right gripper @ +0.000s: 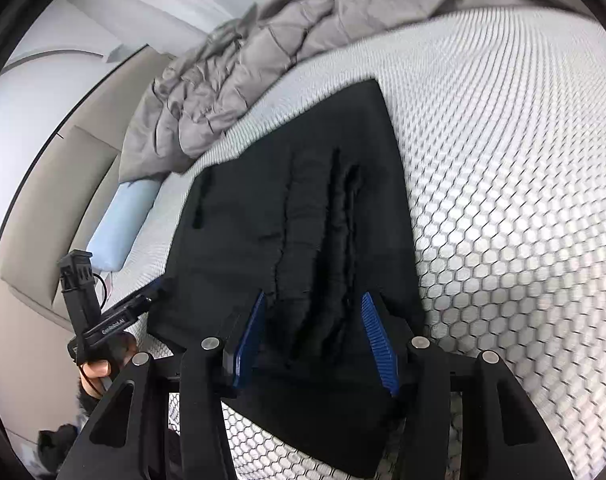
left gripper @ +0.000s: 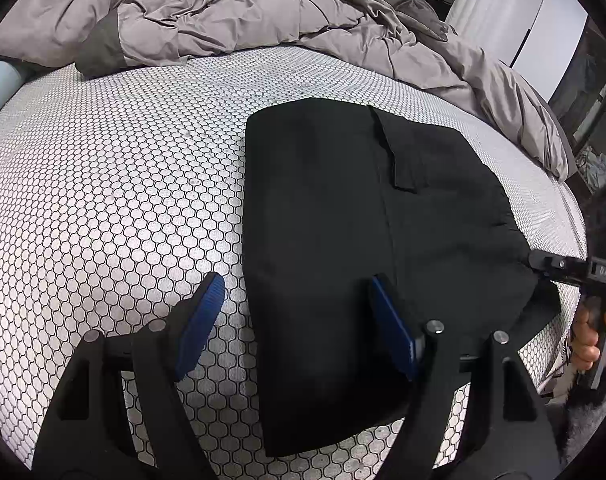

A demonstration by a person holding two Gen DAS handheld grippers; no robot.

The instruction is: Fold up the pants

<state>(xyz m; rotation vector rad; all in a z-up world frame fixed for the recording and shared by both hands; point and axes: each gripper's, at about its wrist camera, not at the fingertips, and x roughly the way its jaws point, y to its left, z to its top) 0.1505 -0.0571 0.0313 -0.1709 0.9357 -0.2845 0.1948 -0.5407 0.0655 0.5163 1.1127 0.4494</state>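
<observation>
- Held over the near left edge of the pants (left gripper: pixel 343 216), the left gripper (left gripper: pixel 299 320) is seen with its blue pads wide apart; nothing is gripped, one pad being over the mattress (left gripper: pixel 123 184) and the other over the black cloth.
- At the opposite side, the right gripper (right gripper: pixel 315 340) is seen half spread over a rumpled ridge of the same cloth; no pad is seen pressing on it.
- Ahead of both grippers, the pants are laid as a folded dark slab on the honeycomb-patterned mattress, the long axis running away from the pads toward the grey duvet (left gripper: pixel 231 12).
- The near short edge is judged the closest part to both grippers, so a further fold would probably be carried forward along that axis.
</observation>
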